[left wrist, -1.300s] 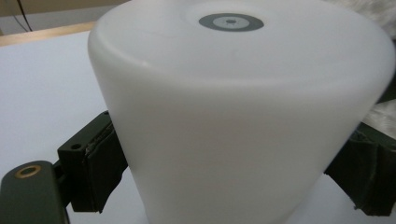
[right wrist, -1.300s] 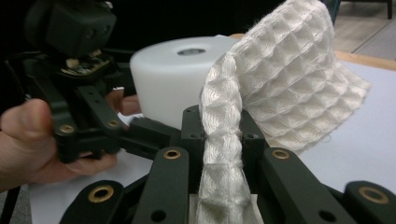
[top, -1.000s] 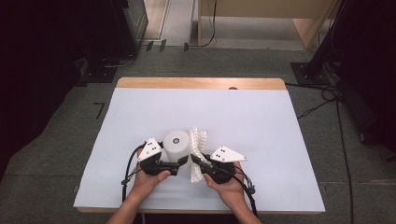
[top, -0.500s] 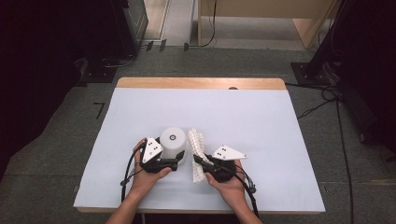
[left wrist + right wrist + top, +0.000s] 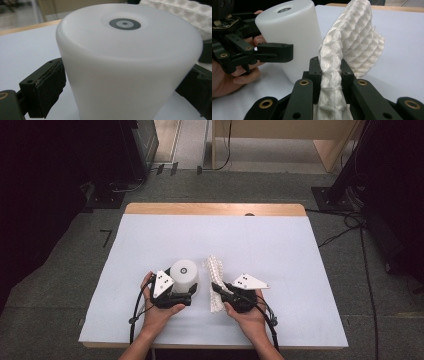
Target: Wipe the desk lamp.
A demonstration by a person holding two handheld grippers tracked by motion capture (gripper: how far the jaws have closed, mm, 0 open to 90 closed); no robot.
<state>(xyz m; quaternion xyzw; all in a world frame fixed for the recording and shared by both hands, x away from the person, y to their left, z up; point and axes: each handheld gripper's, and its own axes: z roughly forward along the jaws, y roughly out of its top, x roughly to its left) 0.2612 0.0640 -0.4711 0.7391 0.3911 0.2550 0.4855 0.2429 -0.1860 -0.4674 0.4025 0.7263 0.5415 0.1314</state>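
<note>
White plastic cup (image 5: 130, 65) in left tongs (image 5: 186, 298), no label; right tongs (image 5: 331, 75) clenched on mesh cloth (image 5: 352, 50).

Rectangular table (image 5: 310, 270), top covered in pale bluish-white sheet; bare wooden strip along far edge; small dark mark on that strip, right of centre; stands on grey carpeted floor (image 5: 240, 187); on the sheet near the front edge, white cylinder (image 5: 184, 275) upright, dark ring mark on its top; just right of it, white waffle-weave cloth (image 5: 215, 270), bunched, partly lifted off the sheet.
</note>
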